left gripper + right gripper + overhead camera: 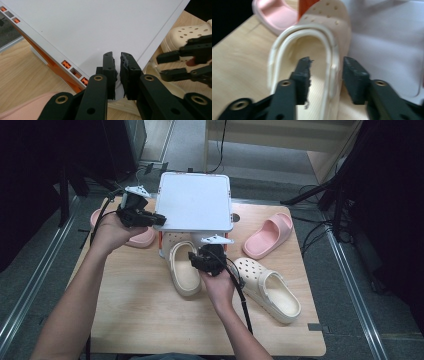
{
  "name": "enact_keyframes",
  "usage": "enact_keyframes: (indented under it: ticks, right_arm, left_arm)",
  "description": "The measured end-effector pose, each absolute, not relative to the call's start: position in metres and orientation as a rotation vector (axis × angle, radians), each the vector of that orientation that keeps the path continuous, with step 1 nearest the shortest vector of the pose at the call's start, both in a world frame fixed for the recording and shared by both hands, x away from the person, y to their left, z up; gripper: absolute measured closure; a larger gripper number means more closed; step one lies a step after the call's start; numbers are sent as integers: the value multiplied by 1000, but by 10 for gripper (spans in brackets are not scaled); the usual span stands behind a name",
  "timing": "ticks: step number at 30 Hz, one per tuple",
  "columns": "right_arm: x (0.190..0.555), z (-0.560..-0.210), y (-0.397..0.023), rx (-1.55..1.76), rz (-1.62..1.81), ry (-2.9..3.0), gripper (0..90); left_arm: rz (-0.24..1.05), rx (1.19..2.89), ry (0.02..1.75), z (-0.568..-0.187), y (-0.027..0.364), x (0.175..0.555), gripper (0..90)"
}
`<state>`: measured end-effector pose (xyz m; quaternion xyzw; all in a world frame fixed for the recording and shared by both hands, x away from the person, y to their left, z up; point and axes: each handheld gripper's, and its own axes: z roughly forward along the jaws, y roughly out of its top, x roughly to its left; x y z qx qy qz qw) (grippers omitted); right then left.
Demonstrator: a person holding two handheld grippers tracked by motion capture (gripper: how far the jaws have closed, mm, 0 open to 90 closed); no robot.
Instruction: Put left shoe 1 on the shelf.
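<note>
Astride the cream clog's (329,75) side wall, right gripper (325,75) fingers apart.

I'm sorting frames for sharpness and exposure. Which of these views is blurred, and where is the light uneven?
Right gripper view: soft and smeared, the cream clog and pink slipper lack crisp edges. Left gripper view: sharp on the jaws and white shelf top. High view: table evenly lit, surroundings fall to near black at both sides.
</note>
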<state>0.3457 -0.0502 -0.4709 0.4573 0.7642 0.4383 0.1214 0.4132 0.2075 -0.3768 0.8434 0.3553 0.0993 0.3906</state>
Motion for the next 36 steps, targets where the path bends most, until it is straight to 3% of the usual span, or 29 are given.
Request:
enact_keyframes:
  ticks: [5, 11, 21, 36]
  right_arm:
    - [327, -469, -63, 1312, 1326, 2304, 778]
    - [302, -473, -70, 1251, 1298, 2409, 895]
    - [255, -493, -80, 1084, 1300, 2480, 900]
    - [263, -515, -68, 1103, 1189, 2546, 900]
  left_arm:
    - [254, 2143, 901, -377, 208, 413, 821]
    - [253, 2137, 902, -378, 207, 413, 822]
    - [256, 2137, 906, -377, 206, 413, 825]
    - [256, 2132, 909, -378, 206, 413, 827]
